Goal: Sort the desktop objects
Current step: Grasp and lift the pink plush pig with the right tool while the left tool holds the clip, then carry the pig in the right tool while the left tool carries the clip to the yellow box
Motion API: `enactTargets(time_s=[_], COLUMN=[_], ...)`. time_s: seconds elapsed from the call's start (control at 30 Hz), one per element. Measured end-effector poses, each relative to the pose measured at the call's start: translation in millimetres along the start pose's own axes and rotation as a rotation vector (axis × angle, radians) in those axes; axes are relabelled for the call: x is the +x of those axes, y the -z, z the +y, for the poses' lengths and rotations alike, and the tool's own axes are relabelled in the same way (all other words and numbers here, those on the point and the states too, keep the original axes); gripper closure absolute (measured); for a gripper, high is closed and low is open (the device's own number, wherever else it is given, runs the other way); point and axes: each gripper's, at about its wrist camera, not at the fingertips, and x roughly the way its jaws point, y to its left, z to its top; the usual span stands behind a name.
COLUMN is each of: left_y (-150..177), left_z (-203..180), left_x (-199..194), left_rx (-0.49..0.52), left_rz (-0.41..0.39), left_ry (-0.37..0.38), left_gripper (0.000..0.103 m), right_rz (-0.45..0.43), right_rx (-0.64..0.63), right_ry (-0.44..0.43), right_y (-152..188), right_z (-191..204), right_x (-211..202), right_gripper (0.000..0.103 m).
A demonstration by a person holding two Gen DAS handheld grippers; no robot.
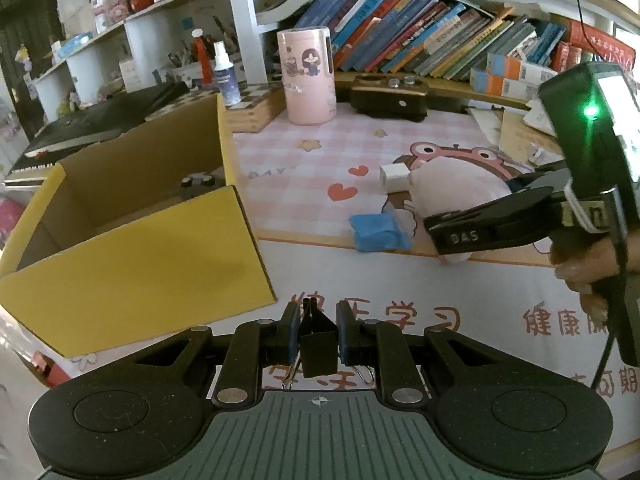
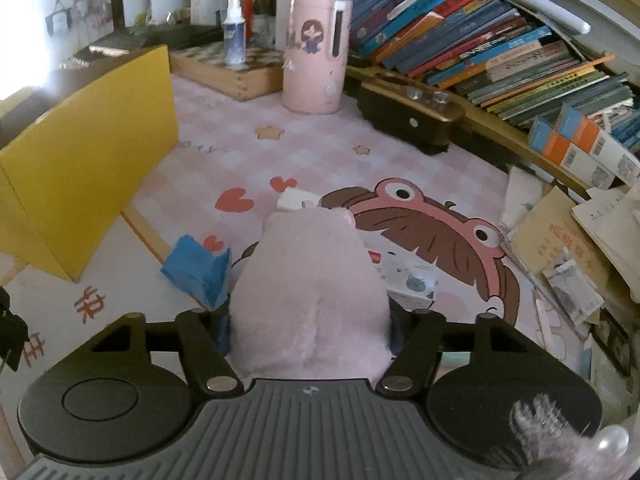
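Starting at the far left, one yellow cardboard box is sitting open on the desk, and something dark and round is lying inside it, too small to identify. Just right of the box, low in the left wrist view, the left gripper is hovering over the white mat with its jaws pinched nearly together on one black binder clip, whose wire handles are poking out beneath. Moving on across the pink checked mat: one pink cartoon canister is standing upright at the back, one black and gold device is lying beside it in front of a long row of leaning books. Nearer in, one crumpled blue cloth is lying on the mat's front edge, one small white block is resting just behind it, touching the one pink plush toy. And on the right, the right gripper is sitting partly open, its jaws pressing either side of that plush, which is filling the gap between them; a hand is gripping the handle. One small printed packet is lying just right of the plush
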Motion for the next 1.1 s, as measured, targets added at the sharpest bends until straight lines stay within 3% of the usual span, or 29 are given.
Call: enactTargets(time_s=[0.53,1.1], left_y=[8.8,36.5], left_z=[24.3,69.3], left_x=[-21.5,-53.7], left_rx=[0.008,0.054], left_rz=[-0.070,-0.112], left_ry=[0.056,0.143], left_gripper=[0.086,0.086], right_rz=[-0.113,-0.072], right_rx=[0.158,0.233], right_ry=[0.031,0.061], right_y=[6.7,46.3], right_z=[22.8,102.9], right_x=[-81.5,-132.3], right_gripper=[0.040,0.039])
